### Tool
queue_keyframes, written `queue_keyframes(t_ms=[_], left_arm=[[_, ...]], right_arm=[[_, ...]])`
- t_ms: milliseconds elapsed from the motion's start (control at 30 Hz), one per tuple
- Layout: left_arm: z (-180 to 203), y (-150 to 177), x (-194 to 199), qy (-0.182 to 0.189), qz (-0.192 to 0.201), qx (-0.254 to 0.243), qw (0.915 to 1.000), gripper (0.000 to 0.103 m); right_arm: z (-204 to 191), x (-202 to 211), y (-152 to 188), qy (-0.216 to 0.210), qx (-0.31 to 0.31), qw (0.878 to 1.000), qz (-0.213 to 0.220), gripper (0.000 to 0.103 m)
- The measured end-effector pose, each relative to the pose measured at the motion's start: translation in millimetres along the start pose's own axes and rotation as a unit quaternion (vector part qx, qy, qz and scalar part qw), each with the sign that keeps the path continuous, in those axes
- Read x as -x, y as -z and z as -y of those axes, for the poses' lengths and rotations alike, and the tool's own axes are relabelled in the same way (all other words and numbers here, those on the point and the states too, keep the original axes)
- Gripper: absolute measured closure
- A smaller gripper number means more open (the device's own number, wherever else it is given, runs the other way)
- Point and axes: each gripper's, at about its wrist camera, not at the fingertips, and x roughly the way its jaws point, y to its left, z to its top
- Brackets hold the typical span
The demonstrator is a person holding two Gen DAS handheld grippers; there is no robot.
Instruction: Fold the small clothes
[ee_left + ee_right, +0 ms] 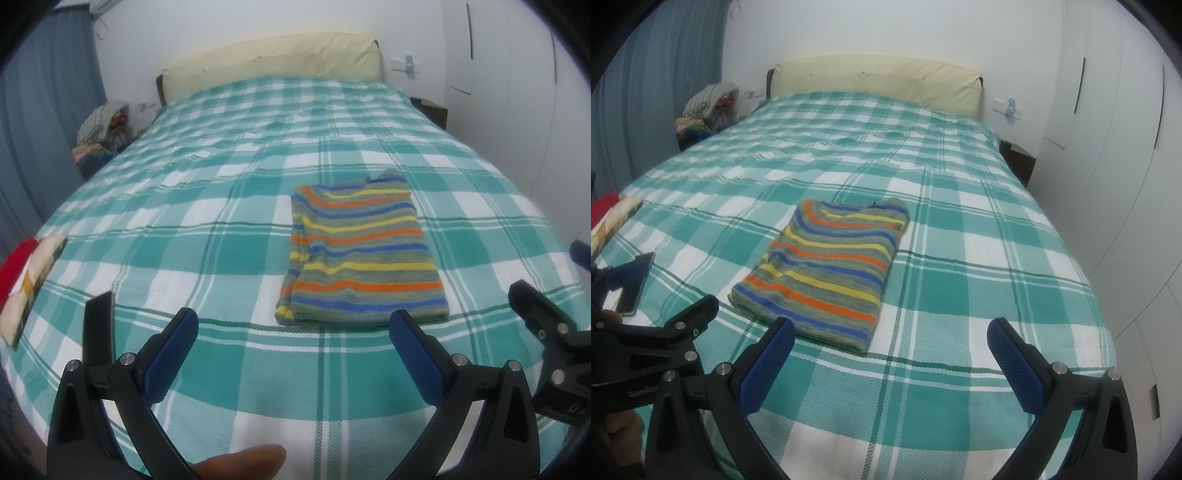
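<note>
- A striped knit top (360, 254) is lying flat on the checked bedspread (229, 251), folded into a neat rectangle near the foot edge of the bed, a little right of centre; its sleeves appear tucked under, so the folding is looking nearly or fully done.
- The left gripper (293, 354) is hovering over the foot edge with its blue-padded jaws spread wide and nothing between them, just short of the top's near edge.
- The right gripper (890, 363) is likewise hanging with jaws spread apart and empty, the top's near right corner sitting just beyond its left finger; both tools are probably being held back to let the fold rest.
- A smartphone (635, 284) is lying at the left edge of the bed, with a patterned cloth and something red (14, 269) beside it, likely kept clear of the work.
- Faint lettering is showing on the left gripper's body in the right wrist view, too blurred to read.
</note>
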Motion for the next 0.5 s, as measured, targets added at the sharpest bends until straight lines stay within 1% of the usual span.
queue_keyframes(t_ms=[133, 500], left_arm=[[-1.1, -1.2, 2.0, 0.000, 0.005, -0.001, 1.0000, 0.000], [-2.8, -2.4, 5.3, -0.005, 0.012, 0.001, 0.9999, 0.000]], right_arm=[[-0.6, 3.6, -1.8, -0.003, -0.002, 1.000, 0.006, 0.000], [-4.2, 1.5, 0.2, -0.007, 0.000, 1.000, 0.002, 0.000]])
